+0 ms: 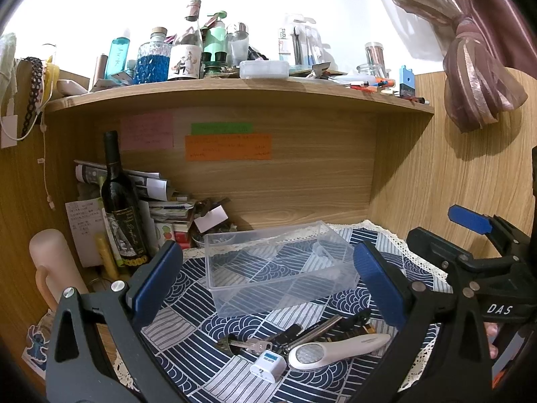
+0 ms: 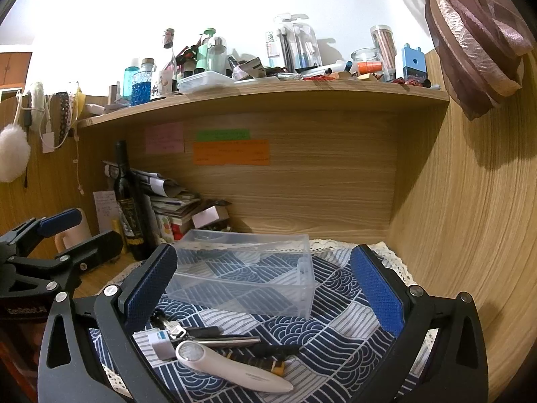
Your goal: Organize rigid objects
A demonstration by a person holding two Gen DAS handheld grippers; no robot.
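Two grippers hang over a table laid with a blue wave-patterned cloth point(image 1: 188, 362), both with jaws spread wide and holding nothing. The left gripper point(image 1: 268, 285) frames a clear plastic box point(image 1: 278, 265) that sits open-topped on the cloth, toward the back of the wooden alcove. The right gripper point(image 2: 265, 285) looks at the same box point(image 2: 245, 275) from the other side.

Nearer the cameras than the box lies a small heap of loose things, all touching or overlapping. A white handheld device point(image 1: 335, 349) with a round textured head lies tilted, head to the left; the right wrist view shows it too point(image 2: 231, 369). Just beside its head sits a small white plug adapter point(image 1: 267, 367) with a blue face. A bunch of keys point(image 1: 248, 344) rests behind the adapter, and a long metal tool point(image 1: 315, 329) runs across the heap; what the dark pieces beneath it are I cannot tell.

At the left of the alcove a dark wine bottle point(image 1: 120, 208) stands upright before stacked papers point(image 1: 161, 201). Above, a shelf point(image 1: 235, 92) carries crowded bottles and jars.
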